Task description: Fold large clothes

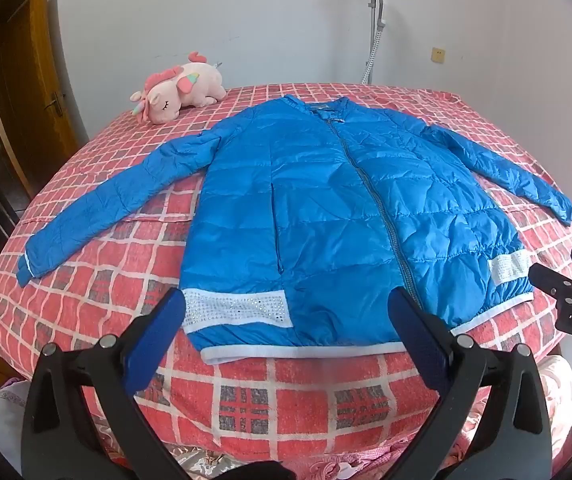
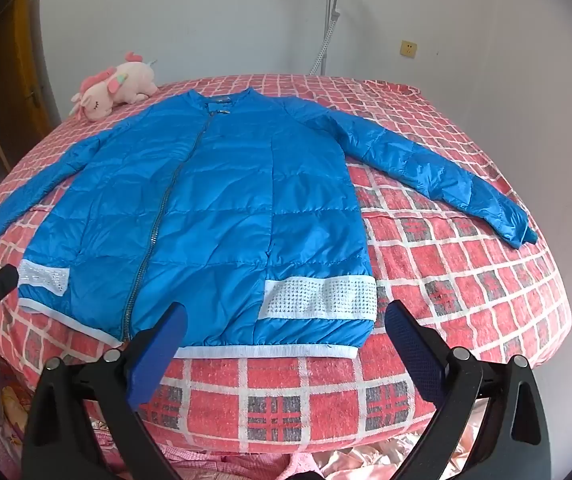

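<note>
Jacket (image 1: pixel 325 216) is lying flat, zipped, sleeves spread to 9 and 3 o'clock, on the bed (image 1: pixel 270 392). Left tool (image 1: pixel 286 320) is hovering agape over the hem at 6 o'clock, holding nothing. Right tool (image 2: pixel 286 324) is likewise gaping, empty. Plush (image 1: pixel 178 94) is sitting at 11 o'clock.

a plain white wall (image 1: pixel 246 20) runs behind a bed (image 1: pixel 293 392) covered in a red and white checked blanket. a pink plush unicorn (image 1: pixel 178 94) lies at the bed's far left corner. a grey metal stand (image 1: pixel 375 20) rises against the wall, with a yellowish wall socket (image 1: pixel 438 55) to its right. a brown wooden door (image 1: pixel 34 80) with a metal handle stands at the left. soft, even daylight.
</note>
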`<state>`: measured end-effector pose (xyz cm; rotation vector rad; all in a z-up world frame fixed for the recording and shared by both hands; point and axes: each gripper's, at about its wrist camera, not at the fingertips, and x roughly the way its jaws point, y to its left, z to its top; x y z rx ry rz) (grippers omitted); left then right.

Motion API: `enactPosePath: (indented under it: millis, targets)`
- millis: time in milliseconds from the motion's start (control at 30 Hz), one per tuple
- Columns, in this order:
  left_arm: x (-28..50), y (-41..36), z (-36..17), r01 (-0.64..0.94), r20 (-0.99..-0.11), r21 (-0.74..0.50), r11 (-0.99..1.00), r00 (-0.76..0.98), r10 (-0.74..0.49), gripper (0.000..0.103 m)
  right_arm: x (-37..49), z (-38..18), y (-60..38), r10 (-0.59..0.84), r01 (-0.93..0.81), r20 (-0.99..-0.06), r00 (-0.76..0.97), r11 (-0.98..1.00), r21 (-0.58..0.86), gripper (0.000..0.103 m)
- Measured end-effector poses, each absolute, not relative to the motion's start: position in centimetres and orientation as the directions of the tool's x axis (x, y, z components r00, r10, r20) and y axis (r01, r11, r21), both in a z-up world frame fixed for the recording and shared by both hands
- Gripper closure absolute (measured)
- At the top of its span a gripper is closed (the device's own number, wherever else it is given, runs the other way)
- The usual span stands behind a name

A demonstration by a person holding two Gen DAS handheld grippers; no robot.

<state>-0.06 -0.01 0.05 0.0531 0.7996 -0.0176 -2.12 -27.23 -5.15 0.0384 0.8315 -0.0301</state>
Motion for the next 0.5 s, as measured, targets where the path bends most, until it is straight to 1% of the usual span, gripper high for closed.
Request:
enactPosePath:
  millis: [500]
  targets:
    - [-0.04,-0.01,0.03,0.039,-0.718,0.043,0.998,0.696,0.004,0.003,-2.04,-5.17,-27.25,-0.009,0.041,-0.741,0.672,0.999,0.025,0.004]
